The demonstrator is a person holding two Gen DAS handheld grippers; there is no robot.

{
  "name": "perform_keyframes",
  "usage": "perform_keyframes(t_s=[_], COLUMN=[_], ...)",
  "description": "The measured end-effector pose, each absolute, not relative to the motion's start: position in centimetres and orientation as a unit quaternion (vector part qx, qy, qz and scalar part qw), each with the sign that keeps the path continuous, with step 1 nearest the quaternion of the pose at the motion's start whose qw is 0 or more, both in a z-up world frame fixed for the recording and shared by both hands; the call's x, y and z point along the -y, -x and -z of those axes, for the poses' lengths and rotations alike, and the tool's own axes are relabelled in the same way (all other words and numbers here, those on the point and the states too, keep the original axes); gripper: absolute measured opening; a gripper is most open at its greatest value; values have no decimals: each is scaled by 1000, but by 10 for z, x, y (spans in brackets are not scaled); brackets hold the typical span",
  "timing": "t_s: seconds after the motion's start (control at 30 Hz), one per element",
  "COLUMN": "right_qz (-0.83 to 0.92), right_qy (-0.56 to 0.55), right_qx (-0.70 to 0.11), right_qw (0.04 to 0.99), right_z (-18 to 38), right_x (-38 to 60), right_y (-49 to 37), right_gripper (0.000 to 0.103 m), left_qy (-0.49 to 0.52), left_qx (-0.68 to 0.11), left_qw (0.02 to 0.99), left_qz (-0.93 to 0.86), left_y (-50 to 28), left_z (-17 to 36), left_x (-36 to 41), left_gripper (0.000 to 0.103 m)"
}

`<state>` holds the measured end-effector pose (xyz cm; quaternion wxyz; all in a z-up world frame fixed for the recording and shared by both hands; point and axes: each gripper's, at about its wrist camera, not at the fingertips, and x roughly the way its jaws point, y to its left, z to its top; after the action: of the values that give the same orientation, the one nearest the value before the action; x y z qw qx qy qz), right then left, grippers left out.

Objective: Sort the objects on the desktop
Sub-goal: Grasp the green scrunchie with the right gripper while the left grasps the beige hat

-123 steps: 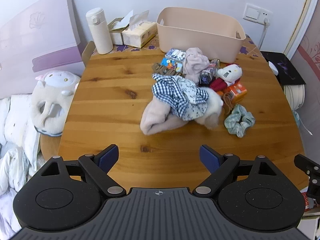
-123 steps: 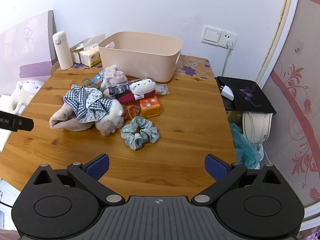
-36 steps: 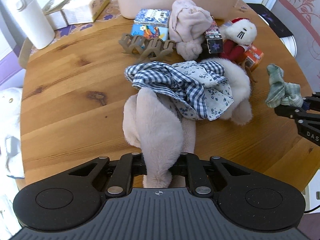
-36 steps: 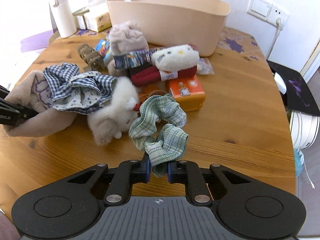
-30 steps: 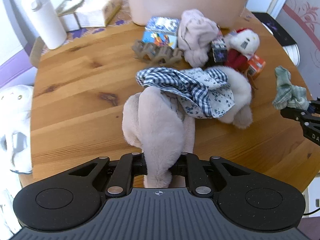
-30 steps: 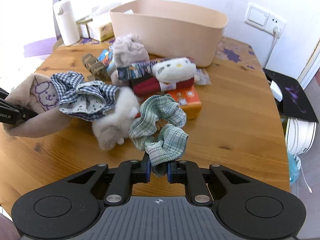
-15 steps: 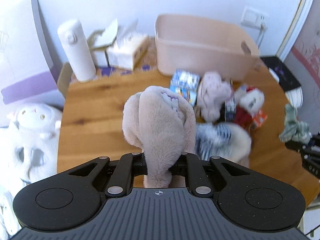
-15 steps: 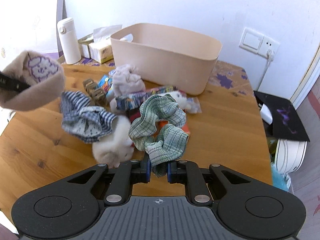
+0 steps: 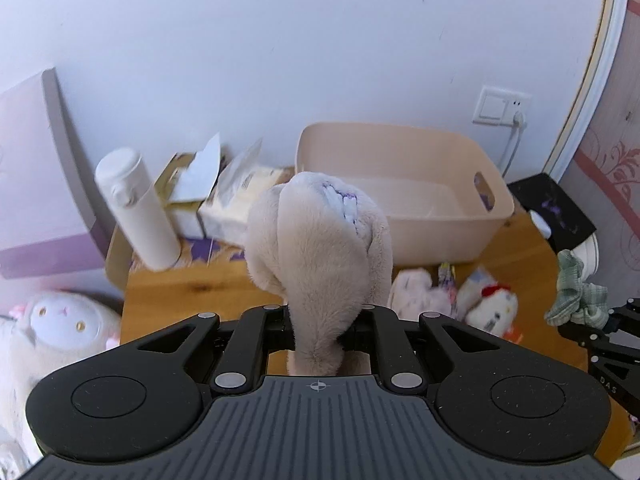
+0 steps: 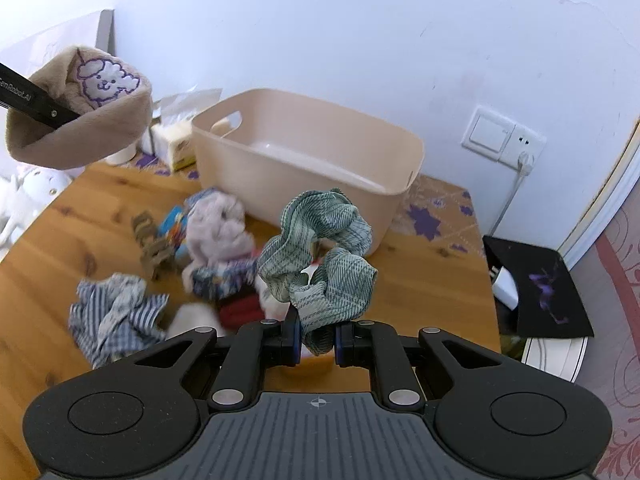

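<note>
The left gripper (image 9: 318, 330) is clamped on a beige plush pouch (image 9: 320, 248), held in the air above the counter (image 10: 60, 248). From the right wrist view the pouch (image 10: 80, 120) hangs clear of everything, left of the bin (image 10: 308, 160), and shows a purple-outlined poodle patch. The right gripper (image 10: 316, 338) is clamped on a green plaid scrunchie (image 10: 320, 248), also lifted off the counter, with the bin just beyond it.

The bin is open-topped, pale peach, and looks empty inside; its near rim is free of clutter. On the wooden counter in front of it lie a checked cloth (image 10: 116, 312), a pink plush (image 10: 218, 228), a brown claw clip (image 10: 154, 248) and a white plush (image 9: 488, 308), close together and blurred. A white flask (image 9: 136, 208) and tissue boxes (image 9: 224, 200) stand by the white wall.
</note>
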<state>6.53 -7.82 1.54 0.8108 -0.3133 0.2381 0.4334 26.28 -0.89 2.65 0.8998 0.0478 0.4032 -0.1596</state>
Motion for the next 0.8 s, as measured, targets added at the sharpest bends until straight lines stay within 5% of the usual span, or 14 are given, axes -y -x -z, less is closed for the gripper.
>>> perform_keyframes(t_s=[0.8], right_qz=[-424], right_qy=[332], right_qx=[-190], right_qw=[821], right_z=[-35], right_x=[-25], right_y=[-141], right_gripper=[14], left_qy=[-62], left_qx=[-400], left_qw=[889], left_qz=[213], left_y=[-381], left_z=[1], left_x=[88], left_gripper=[13])
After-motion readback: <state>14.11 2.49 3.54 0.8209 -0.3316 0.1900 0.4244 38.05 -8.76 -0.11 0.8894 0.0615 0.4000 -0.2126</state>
